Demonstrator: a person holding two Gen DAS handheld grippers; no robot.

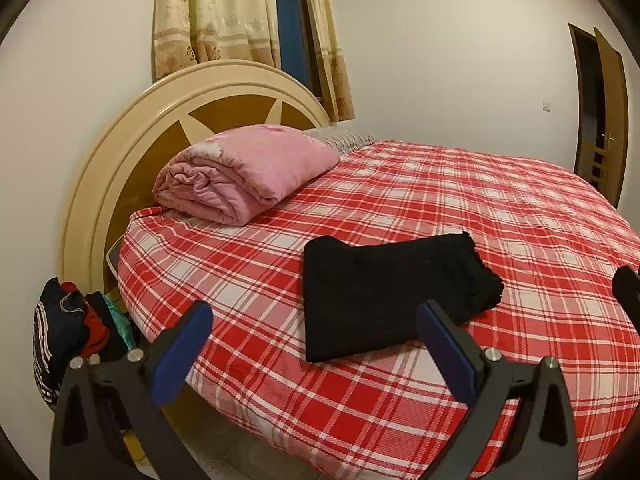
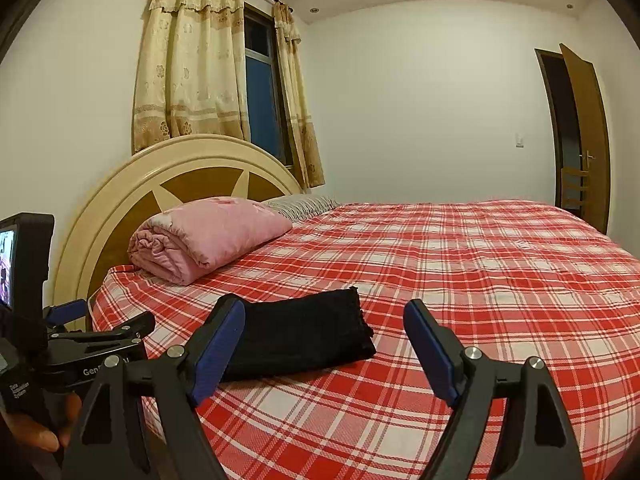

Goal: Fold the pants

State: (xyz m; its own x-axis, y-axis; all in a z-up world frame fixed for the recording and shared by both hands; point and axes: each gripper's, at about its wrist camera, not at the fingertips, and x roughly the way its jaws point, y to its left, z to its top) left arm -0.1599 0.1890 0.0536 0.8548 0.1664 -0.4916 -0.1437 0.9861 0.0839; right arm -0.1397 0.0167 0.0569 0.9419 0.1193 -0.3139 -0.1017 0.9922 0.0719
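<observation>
Bed (image 1: 460,208): the red plaid sheet fills both views, its near edge rounding off low in the frame at about 6 o'clock. Open room runs toward 1 and 3 o'clock; toward 9 o'clock the mattress drops off to the floor.

Headboard (image 1: 120,152): stands at 10 o'clock, a hard stop for any sweep that way (well apart from the work for now).

Pink quilt (image 1: 244,172): rolled at 11 o'clock against the headboard, well clear of the pants.

Clothes pile (image 1: 68,320): off the bed at 8 to 9 o'clock in the left view, below the mattress edge.

Pants (image 1: 384,292): black, lying as a compact folded rectangle on the sheet near the near edge, at centre in the left view and about 7 o'clock of centre in the right view (image 2: 300,336). The fold looks done or nearly so.

Risk: the stack sits near the bed's edge; a nudge toward 6 or 9 o'clock could tip it off. One far corner looks ruffled, so a snagged pad could pull layers open.

Left gripper (image 1: 316,340): spread wide, holding nothing, hovering short of the pants.

Right gripper (image 2: 324,344): also spread wide and empty (its left pad overlaps the pants in view; contact cannot be told).
</observation>
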